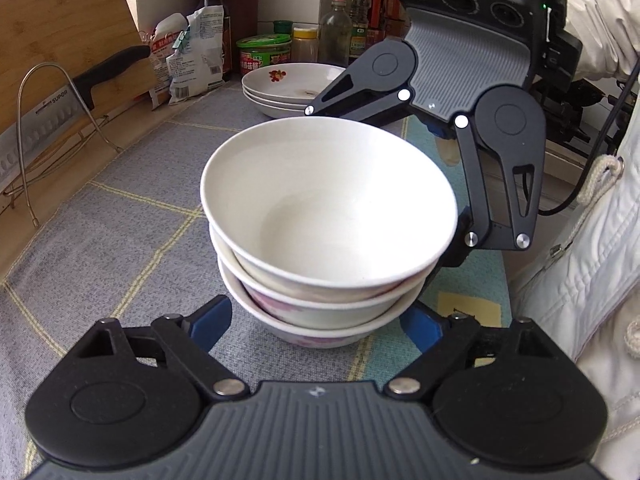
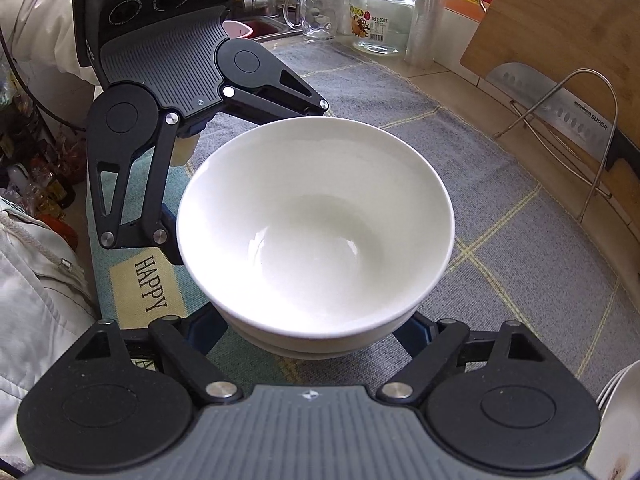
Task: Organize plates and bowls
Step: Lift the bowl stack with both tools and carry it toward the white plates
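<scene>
Three white bowls are stacked [image 1: 320, 248] on the grey checked mat; the stack also shows in the right wrist view [image 2: 316, 232]. My left gripper [image 1: 316, 326] is open, its blue-tipped fingers [image 1: 212, 320] on either side of the bottom bowl. My right gripper [image 2: 312, 334] is open on the opposite side of the stack, fingers spread around the base; it shows in the left wrist view [image 1: 448, 128]. Whether any finger touches the bowls is hidden. A stack of shallow white plates [image 1: 288, 88] sits behind the bowls.
A wire rack [image 1: 60, 120] holds a cleaver and a wooden cutting board [image 1: 60, 32] at the counter's left. Bottles, jars and bags [image 1: 264, 52] line the back wall. A glass mug [image 2: 312, 12] and jar [image 2: 380, 16] stand by the sink. The plates' edge [image 2: 616, 400] is at lower right.
</scene>
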The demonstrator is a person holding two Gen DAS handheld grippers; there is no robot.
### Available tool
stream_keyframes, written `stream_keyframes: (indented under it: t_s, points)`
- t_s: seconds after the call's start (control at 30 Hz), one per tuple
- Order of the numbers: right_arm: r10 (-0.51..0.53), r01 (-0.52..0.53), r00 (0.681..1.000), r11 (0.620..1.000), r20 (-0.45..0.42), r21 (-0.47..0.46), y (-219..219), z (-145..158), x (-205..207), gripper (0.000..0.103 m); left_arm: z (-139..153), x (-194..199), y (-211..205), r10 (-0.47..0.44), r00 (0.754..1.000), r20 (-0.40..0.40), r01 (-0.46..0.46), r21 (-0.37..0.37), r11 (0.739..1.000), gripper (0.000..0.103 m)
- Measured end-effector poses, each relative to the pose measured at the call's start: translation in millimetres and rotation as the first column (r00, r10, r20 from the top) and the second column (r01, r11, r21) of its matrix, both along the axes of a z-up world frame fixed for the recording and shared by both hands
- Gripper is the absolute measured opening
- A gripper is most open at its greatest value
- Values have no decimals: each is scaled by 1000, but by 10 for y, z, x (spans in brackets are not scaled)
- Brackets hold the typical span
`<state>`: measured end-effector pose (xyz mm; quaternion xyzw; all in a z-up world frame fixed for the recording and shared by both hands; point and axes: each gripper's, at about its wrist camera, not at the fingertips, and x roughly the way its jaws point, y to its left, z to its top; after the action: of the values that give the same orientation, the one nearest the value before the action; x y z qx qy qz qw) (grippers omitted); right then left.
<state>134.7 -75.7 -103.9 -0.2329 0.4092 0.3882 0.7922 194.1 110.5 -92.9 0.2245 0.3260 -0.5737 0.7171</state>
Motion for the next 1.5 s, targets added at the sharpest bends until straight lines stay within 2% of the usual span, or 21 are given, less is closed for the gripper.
stream_keyframes:
  t_s: [0.27, 0.87, 1.2, 1.5]
  points:
    - [-14, 14, 1000, 1000, -3, 3, -4, 7, -18, 89, -5, 21, 10, -31, 999, -18, 30, -19, 999, 84]
    - [-32, 32, 999, 999, -30, 22, -117, 97, -65, 89, 98, -15, -125, -20, 1000, -13, 20, -7, 1000, 84]
    - [-16, 16, 1000, 1000, -1, -1, -468, 316, -66, 89, 258, -17, -544, -8, 1000, 19, 8, -19, 1000, 84]
    - [-6, 7, 1000, 1000, 27, -16, -1041, 483, -18, 89, 349, 16, -1177, -4, 999, 50, 5, -36, 999, 84]
